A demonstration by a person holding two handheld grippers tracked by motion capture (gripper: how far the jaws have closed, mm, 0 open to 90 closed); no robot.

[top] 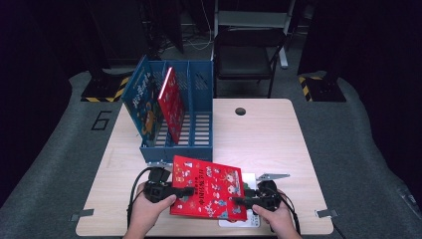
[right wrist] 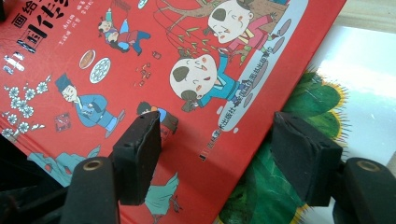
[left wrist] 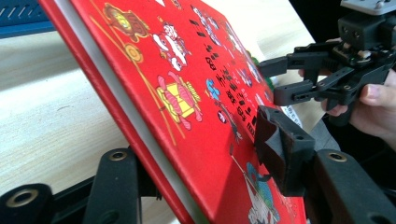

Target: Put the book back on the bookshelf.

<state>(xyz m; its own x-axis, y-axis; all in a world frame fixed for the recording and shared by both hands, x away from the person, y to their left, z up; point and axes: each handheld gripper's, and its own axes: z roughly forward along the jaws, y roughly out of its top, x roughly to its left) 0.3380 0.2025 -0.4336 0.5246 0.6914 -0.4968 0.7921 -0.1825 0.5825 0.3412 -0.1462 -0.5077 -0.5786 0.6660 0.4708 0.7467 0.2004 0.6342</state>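
A red picture book (top: 209, 191) sits tilted at the table's front, its left edge raised. My left gripper (top: 185, 194) is shut on that spine edge: in the left gripper view one pad (left wrist: 280, 140) presses on the red cover (left wrist: 187, 93) and the other jaw is under the book. My right gripper (top: 236, 200) stands open at the book's right edge. In the right gripper view its jaws (right wrist: 219, 144) are apart, one pad over the red cover (right wrist: 140, 56), the other over a white book with a green picture (right wrist: 322, 102) that lies underneath.
A blue file rack (top: 176, 149) stands behind the book, holding a blue book (top: 142, 99) and a leaning red one (top: 171, 102). The wooden table (top: 259, 139) has a cable hole (top: 240, 111) at the back. A black chair (top: 249, 55) stands beyond the table.
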